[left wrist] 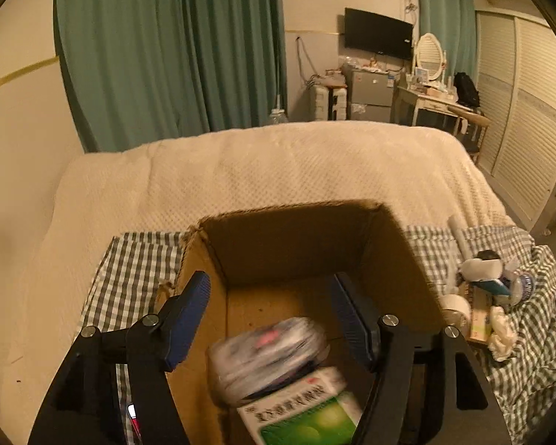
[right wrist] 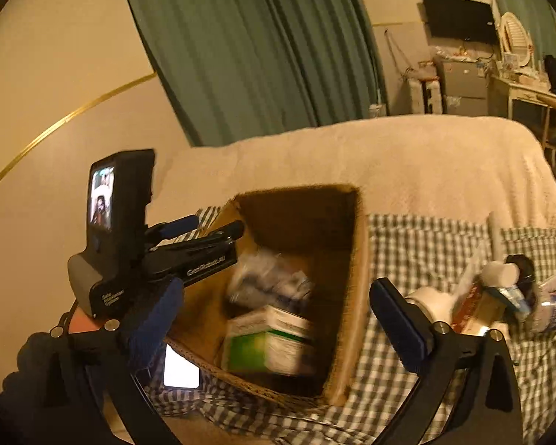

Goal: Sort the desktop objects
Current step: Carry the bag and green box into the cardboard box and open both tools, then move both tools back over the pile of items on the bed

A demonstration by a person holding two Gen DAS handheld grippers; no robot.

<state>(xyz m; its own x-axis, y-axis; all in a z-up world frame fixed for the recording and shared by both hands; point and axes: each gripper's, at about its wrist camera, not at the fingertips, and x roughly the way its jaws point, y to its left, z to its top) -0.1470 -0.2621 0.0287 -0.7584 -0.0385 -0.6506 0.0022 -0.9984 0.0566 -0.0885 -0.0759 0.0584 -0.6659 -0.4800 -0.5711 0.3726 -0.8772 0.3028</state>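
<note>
An open cardboard box [left wrist: 389,244] [right wrist: 359,259] stands on a checked cloth [left wrist: 137,270] [right wrist: 419,244]. Inside lie a clear plastic packet [left wrist: 267,356] [right wrist: 267,282] and a green-and-white medicine box [left wrist: 307,411] [right wrist: 267,341]. My left gripper [left wrist: 270,319] is open and empty, its fingers hanging over the box above the packet. It shows from the side in the right wrist view [right wrist: 204,230]. My right gripper [right wrist: 274,315] is open and empty over the box. A pile of loose items [left wrist: 489,289] [right wrist: 507,296] lies right of the box.
The pile holds a tape roll [left wrist: 456,306], a toothpaste tube [right wrist: 511,294], a white bottle [right wrist: 437,300] and crumpled tissue [left wrist: 500,330]. A lit phone [right wrist: 181,371] lies left of the box. A cream-covered bed [left wrist: 278,163] lies behind.
</note>
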